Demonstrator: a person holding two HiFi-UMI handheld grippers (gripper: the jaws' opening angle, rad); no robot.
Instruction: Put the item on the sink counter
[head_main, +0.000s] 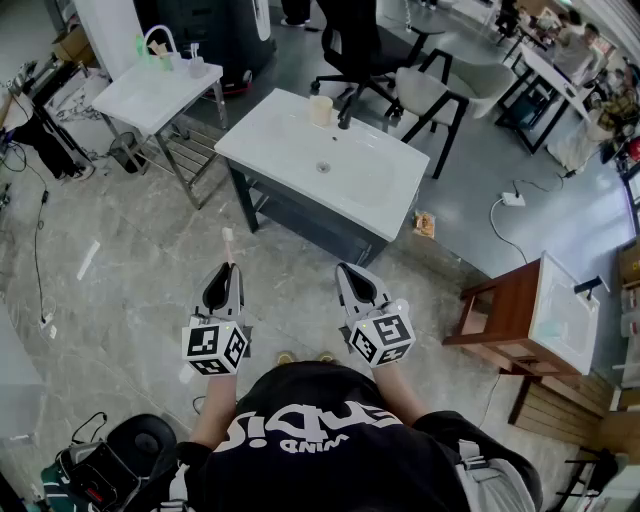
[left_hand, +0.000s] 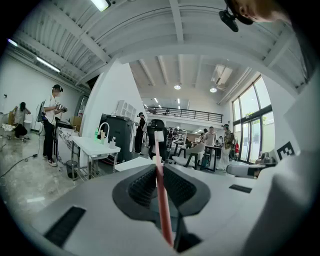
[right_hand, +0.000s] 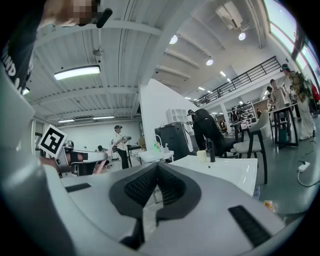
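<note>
My left gripper pinches a pink toothbrush between its fingers, the white head poking out past the tips. My right gripper has its fingers pressed together on nothing. Both hang side by side near the person's chest, well short of the white sink tabletop ahead across bare floor, and a pale cup and black faucet stand at its far edge. A second sink table sits off to the left, chairs crowd behind, and a wooden sink cabinet stands to the right.
</note>
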